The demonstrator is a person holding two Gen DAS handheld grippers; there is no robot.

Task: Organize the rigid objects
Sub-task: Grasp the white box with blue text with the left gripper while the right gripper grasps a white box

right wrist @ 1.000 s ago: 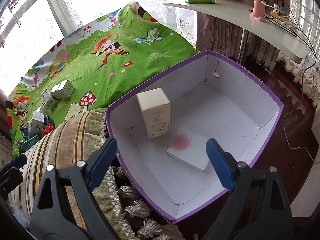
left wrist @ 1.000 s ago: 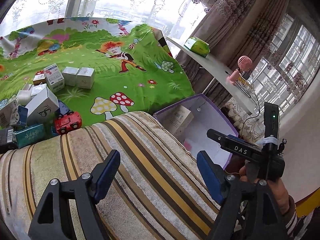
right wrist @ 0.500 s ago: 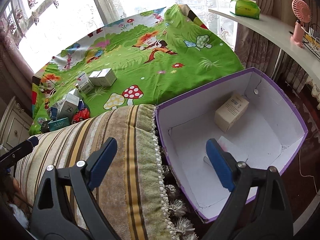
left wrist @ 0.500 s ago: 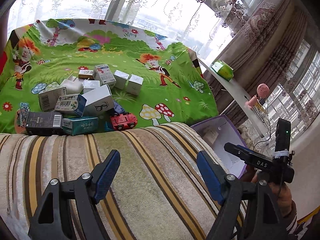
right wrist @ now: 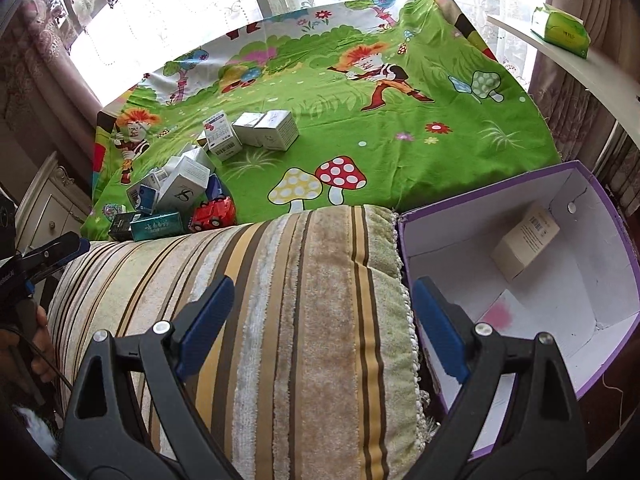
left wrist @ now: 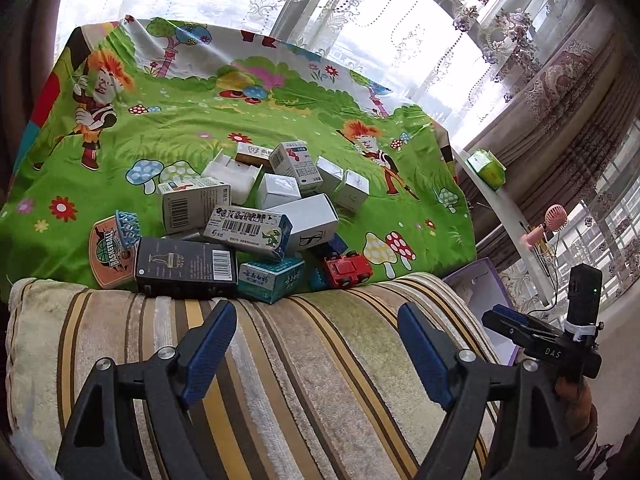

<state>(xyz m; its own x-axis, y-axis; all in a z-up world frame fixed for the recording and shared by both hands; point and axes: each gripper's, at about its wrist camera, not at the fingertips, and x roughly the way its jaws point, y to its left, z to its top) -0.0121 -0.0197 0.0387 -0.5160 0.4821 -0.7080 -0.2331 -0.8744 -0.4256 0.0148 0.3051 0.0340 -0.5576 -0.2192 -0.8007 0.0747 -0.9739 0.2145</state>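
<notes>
A heap of small cartons [left wrist: 256,208] lies on the green cartoon bedsheet [left wrist: 224,128], with a black box [left wrist: 186,267], a teal box [left wrist: 270,279] and a red toy car [left wrist: 347,269] at its near edge. The heap also shows in the right wrist view [right wrist: 188,184]. A purple box [right wrist: 600,240] with a white inside stands at the right and holds a beige carton [right wrist: 525,242] and a flat white piece. My left gripper [left wrist: 316,344] is open and empty above the striped cushion [left wrist: 304,368]. My right gripper [right wrist: 320,328] is open and empty over the cushion beside the purple box.
A white shelf [left wrist: 504,216] at the right carries a green tissue pack [left wrist: 486,168] and a pink fan [left wrist: 550,222]. Curtains and windows lie behind. A basketball toy board [left wrist: 112,252] sits left of the heap. A cabinet [right wrist: 44,208] stands at the left.
Both grippers have swung left, away from the purple box and toward the heap of cartons. The heap is now central in the left view. Both stay open and empty.
</notes>
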